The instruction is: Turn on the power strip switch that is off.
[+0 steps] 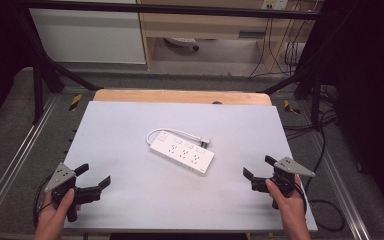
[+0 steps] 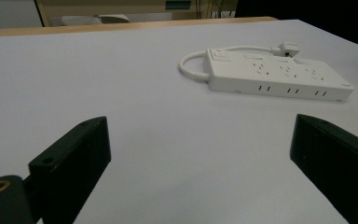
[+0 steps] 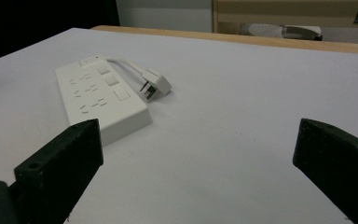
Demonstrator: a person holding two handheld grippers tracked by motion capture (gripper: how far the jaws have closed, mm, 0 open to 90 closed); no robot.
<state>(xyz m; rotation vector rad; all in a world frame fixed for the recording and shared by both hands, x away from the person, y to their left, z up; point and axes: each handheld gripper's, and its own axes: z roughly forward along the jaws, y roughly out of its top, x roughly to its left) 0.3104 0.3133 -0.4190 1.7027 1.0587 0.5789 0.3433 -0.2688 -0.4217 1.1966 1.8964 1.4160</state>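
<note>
Item one: a white rectangular plastic power strip (image 1: 182,154) with three groups of sockets and small switches along its top face, lying flat near the middle of the pale grey table top (image 1: 130,125), set at a slant to the table's edges. Item two: its short white cord (image 1: 172,132), looped out from one end and running along the far side of the strip, ending in a white plug (image 1: 206,141) that lies on the table just beside the strip's far long edge. Item three: the left gripper (image 1: 94,176), black with a grey three-cornered plate on top, held in the person's left hand (image 1: 60,207) at the near left corner of the table; its jaws stand spread wide with nothing between them, and it is well apart from the strip. In the left gripper view the strip (image 2: 277,74) lies ahead and to the right of the jaws. Item four: the right gripper (image 1: 258,168), of the same make, held in the right hand (image 1: 286,197) at the near right of the table; its jaws are likewise spread wide and empty. In the right gripper view the strip (image 3: 100,98) lies ahead and to the left, its near corner just behind the left jaw.
</note>
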